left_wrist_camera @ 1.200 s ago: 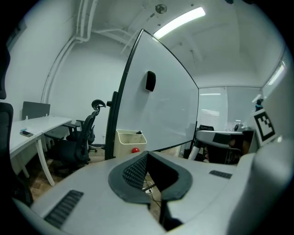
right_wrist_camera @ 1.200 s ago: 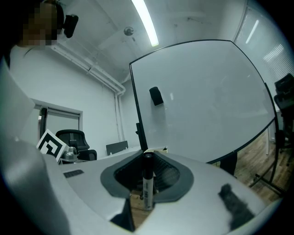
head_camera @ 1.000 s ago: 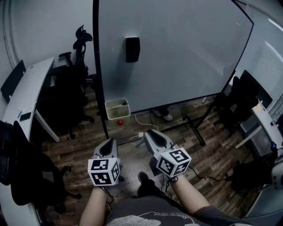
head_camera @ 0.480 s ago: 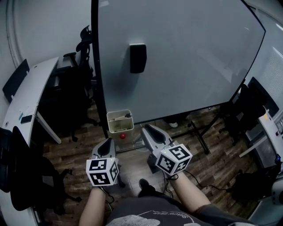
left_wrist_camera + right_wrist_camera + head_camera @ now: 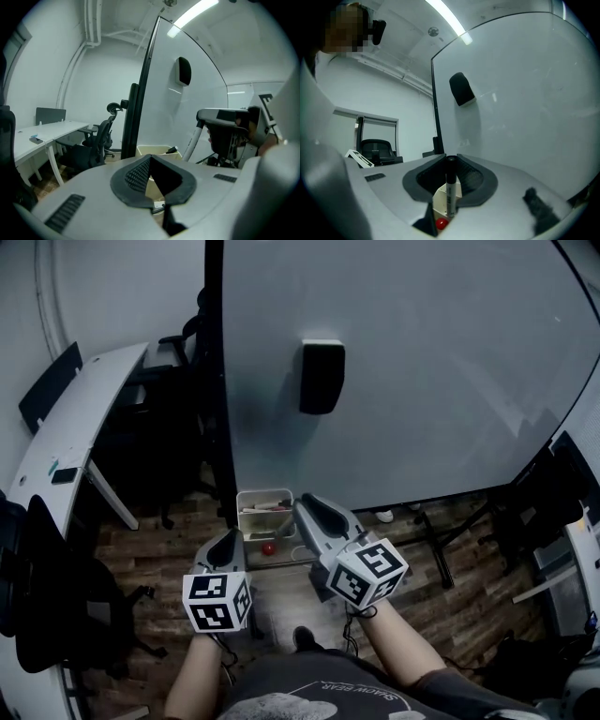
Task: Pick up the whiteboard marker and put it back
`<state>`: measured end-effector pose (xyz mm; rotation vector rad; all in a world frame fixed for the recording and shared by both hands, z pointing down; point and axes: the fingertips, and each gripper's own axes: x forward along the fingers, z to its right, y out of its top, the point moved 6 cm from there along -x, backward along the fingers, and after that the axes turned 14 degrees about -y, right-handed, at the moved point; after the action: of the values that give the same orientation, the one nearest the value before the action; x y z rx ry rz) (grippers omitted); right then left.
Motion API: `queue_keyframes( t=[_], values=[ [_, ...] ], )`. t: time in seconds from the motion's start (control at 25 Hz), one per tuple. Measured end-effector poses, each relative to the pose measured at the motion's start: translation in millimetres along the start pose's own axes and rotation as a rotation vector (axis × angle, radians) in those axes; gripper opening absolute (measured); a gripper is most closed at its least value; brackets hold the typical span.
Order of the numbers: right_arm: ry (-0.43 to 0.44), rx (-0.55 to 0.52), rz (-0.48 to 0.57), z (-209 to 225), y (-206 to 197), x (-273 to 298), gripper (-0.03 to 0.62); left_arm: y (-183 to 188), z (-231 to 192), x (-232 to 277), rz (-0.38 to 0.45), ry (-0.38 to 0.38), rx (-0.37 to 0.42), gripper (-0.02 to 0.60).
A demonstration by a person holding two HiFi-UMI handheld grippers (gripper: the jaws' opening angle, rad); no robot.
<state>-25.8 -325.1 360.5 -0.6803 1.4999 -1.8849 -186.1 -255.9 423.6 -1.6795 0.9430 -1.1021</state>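
Note:
A whiteboard marker (image 5: 450,187) with a black cap stands upright between the jaws of my right gripper (image 5: 450,161), which is shut on it. In the head view the right gripper (image 5: 315,508) points level at the large whiteboard (image 5: 422,381), just right of a cream bin (image 5: 265,514) on the floor. My left gripper (image 5: 225,546) is beside it, lower and to the left, its jaws shut with nothing between them (image 5: 150,157). A black eraser (image 5: 322,377) sticks to the board above both grippers. The marker is hidden in the head view.
A red ball (image 5: 269,548) lies on the wood floor by the bin. The board's black post (image 5: 217,381) rises just left of the bin. A white desk (image 5: 75,437) and dark office chairs (image 5: 56,606) stand on the left, more chairs (image 5: 553,512) on the right.
Both grippers have come forward toward the whiteboard and the bin, the right one rising a little. The board and eraser loom larger. The marker stays in the right gripper.

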Motion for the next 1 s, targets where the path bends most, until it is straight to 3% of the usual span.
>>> queue_keyframes(
  t=[0.44,1.0],
  values=[
    [0.043,0.049,-0.098,18.7,-39.5,35.1,0.078,-2.3,-14.7,11.3,-0.024,0.083,-0.025,0.014],
    [0.060,0.007,-0.116,23.4,-57.2,34.7,0.079,-8.3,-16.9,14.2,-0.038,0.114,-0.045,0.014]
  ],
)
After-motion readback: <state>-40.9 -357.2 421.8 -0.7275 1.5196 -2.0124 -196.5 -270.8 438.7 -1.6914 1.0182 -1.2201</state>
